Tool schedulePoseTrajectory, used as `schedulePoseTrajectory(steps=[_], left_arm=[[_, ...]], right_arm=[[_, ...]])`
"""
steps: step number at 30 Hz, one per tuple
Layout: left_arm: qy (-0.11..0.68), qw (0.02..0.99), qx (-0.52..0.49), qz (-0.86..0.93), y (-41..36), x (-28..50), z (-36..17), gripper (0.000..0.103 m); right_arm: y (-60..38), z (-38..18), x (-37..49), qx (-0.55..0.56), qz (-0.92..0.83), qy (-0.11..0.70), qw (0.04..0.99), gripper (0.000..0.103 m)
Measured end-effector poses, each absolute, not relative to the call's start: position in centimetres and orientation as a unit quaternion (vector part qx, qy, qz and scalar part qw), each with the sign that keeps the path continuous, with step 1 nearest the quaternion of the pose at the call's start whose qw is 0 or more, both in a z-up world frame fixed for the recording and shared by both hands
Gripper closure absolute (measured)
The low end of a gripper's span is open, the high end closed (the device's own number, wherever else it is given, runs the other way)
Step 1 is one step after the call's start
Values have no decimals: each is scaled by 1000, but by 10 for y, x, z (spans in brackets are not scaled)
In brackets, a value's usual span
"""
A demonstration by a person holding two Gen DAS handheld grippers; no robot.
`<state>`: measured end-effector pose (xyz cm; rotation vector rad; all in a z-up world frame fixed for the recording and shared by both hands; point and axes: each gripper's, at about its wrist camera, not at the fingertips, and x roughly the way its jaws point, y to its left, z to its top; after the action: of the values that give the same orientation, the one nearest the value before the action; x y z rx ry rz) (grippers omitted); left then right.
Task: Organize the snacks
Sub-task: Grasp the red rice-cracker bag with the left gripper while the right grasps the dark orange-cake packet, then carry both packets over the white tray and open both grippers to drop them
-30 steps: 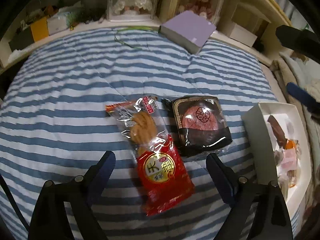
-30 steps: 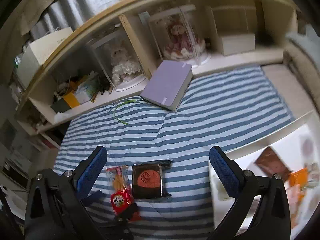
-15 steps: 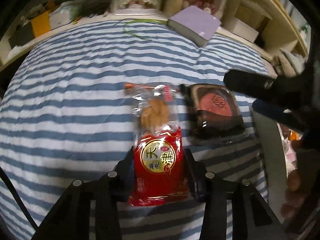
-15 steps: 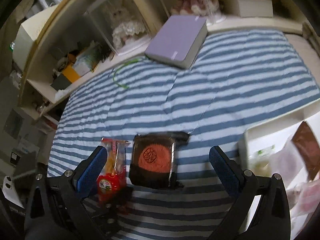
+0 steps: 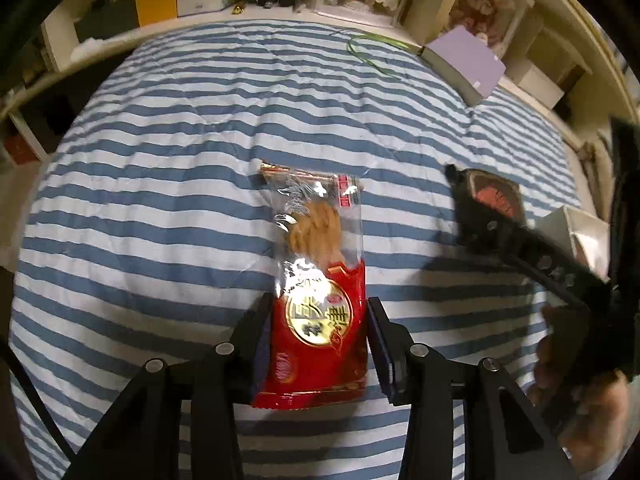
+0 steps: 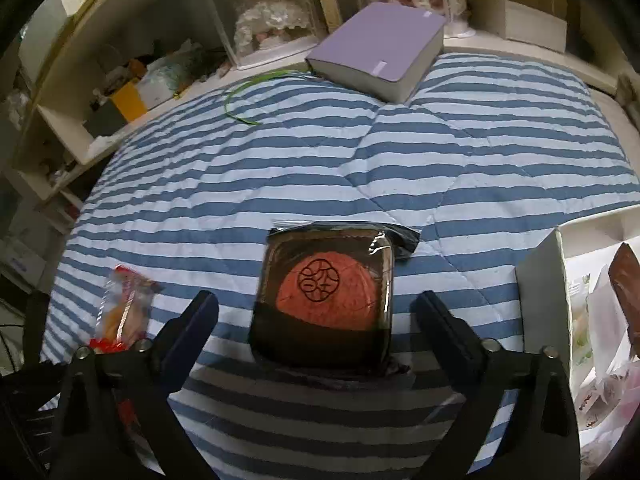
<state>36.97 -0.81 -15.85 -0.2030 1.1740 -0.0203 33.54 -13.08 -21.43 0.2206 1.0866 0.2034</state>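
Since a second ago, both grippers have come in over their snacks. The left gripper point(image 5: 318, 330), which then stood wide apart short of the red cookie packet point(image 5: 316, 292), now straddles the packet's red lower half; its jaws closed to a narrow gap and are now easing apart again. The left pad sits against the wrapper's edge, while a thin sliver shows at the right pad, so a firm grip is not evident. The packet lies flat on the blue-and-white striped quilt point(image 5: 200, 160), its clear top end pointing away, the twisted biscuit visible inside.

The right gripper point(image 6: 316, 312) has dropped from high above the bed to just over the dark mooncake packet point(image 6: 326, 296), whose round red cake bears a stamped seal. Its jaws are closing, still wide, with bare quilt showing between each finger and the packet's sides; nothing is held. In the left wrist view this gripper's black frame now crosses in front of the mooncake packet, hiding most of it, with a hand point(image 5: 588, 400) blurred behind.

Right of the mooncake stands the white box point(image 6: 540, 280) with wrapped snacks already inside. At the quilt's far edge lie a loop of green ribbon point(image 6: 240, 100) and a lavender book point(image 6: 380, 46); behind them, shelf cubbies hold dolls in clear cases.
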Motion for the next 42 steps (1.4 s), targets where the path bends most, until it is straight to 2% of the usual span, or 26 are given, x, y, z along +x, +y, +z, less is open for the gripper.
schedulePoseTrajectory(steps=[4, 9, 13, 18, 25, 35, 42], left_arm=[[537, 839, -89, -20, -10, 383, -154, 44], [536, 841, -76, -17, -16, 398, -167, 45], [541, 838, -73, -4, -13, 400, -172, 60], [537, 838, -99, -7, -4, 396, -166, 66], [495, 860, -123, -28, -5, 386, -130, 66], [409, 897, -145, -81, -8, 350, -52, 66], [366, 909, -158, -120, -9, 315, -10, 66]], right_arm=[[-131, -222, 336, 104, 89, 527, 839, 28], [-129, -219, 334, 90, 105, 532, 836, 35], [-128, -215, 328, 84, 116, 524, 840, 36], [-124, -208, 321, 72, 127, 521, 841, 37], [-130, -174, 309, 72, 136, 489, 859, 37], [-165, -95, 294, 116, 134, 420, 890, 37], [-191, -49, 277, 124, 127, 407, 896, 37]])
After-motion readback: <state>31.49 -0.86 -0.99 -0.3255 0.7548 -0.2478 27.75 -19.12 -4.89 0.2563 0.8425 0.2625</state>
